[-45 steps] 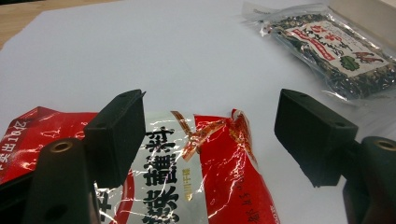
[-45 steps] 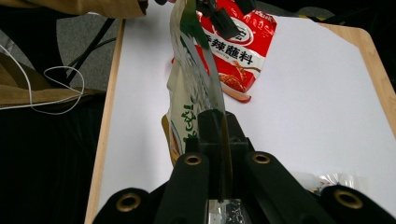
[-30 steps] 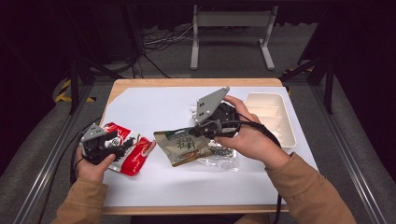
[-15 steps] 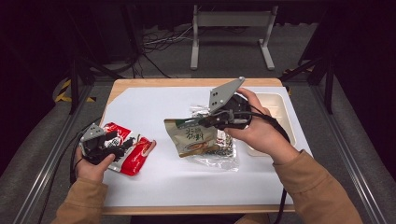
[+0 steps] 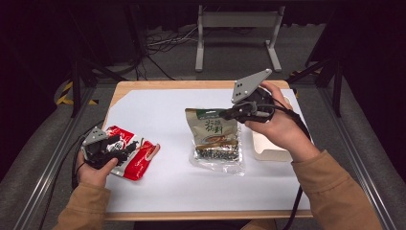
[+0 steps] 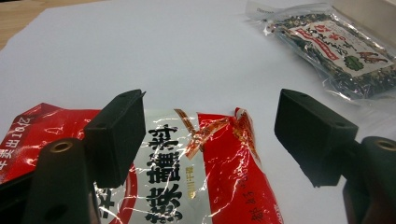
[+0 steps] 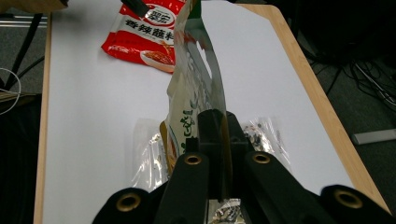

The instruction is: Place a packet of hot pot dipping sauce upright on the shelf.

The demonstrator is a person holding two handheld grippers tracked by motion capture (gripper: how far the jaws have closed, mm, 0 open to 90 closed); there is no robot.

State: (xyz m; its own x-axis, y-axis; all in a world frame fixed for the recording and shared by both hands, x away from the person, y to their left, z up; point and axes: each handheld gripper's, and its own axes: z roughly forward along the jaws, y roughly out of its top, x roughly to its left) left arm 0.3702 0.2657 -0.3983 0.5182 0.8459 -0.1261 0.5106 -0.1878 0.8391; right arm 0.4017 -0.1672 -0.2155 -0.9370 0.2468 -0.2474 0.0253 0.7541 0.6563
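Note:
A tan and green snack packet [image 5: 214,133] hangs off the table by its top edge, with my right gripper [image 5: 229,114] shut on that edge. Along that gripper's own jaws the packet [image 7: 195,88] stands edge-on between the closed pads, with the right gripper [image 7: 219,154] clamped on it. Beneath it lies a clear packet with dark contents [image 5: 219,156]. A red noodle packet [image 5: 136,154] lies flat at the left. My left gripper [image 5: 115,152] rests over it, its jaws wide apart above the red packet [image 6: 196,182], and the left gripper [image 6: 210,133] pinches nothing.
A white tray [image 5: 268,146] sits at the right edge, behind the right hand. White paper [image 5: 158,110] covers the wooden tabletop. The clear packet [image 6: 336,44] lies beyond the left gripper's jaws. Cables and a metal stand lie on the floor behind the table.
The right gripper has risen and moved right with the tan and green packet, which now hangs upright over the clear packet. The left gripper has stayed put.

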